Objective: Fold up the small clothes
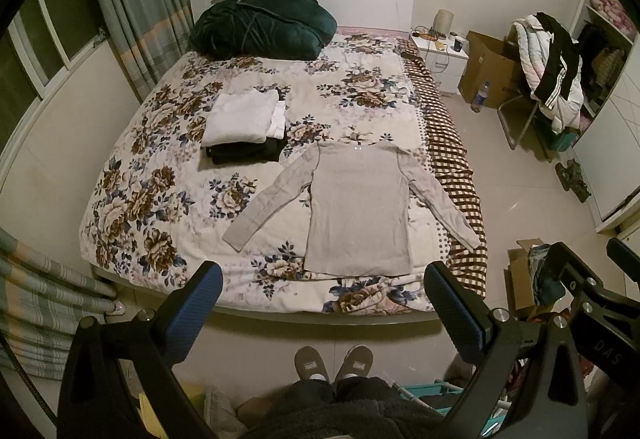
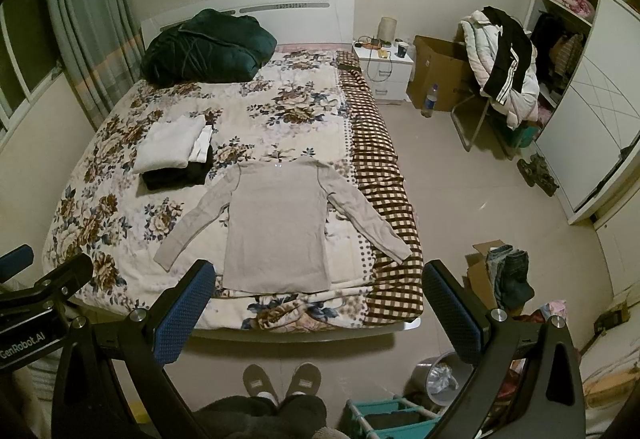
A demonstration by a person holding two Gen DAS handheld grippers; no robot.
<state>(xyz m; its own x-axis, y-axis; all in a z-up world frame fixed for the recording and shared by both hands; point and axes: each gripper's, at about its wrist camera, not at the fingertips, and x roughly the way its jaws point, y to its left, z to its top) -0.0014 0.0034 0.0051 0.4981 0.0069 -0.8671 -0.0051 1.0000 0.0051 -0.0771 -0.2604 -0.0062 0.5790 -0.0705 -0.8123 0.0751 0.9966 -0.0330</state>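
Observation:
A grey long-sleeved shirt (image 1: 356, 211) lies flat on the floral bed cover, sleeves spread, hem toward the bed's foot; it also shows in the right wrist view (image 2: 276, 227). A stack of folded clothes (image 1: 242, 127), white on top of black, sits to its upper left, also in the right wrist view (image 2: 174, 151). My left gripper (image 1: 322, 287) is open and empty, held well above and short of the bed's foot. My right gripper (image 2: 318, 287) is open and empty at a like height. Each gripper's side shows in the other's view.
A dark green duvet (image 1: 264, 23) lies at the headboard. A nightstand (image 1: 440, 55), cardboard boxes (image 1: 488, 67), a chair heaped with clothes (image 1: 548, 71) and a wardrobe (image 2: 592, 127) stand on the right. A bin (image 2: 436, 379) and a teal basket (image 2: 384, 415) are near my feet.

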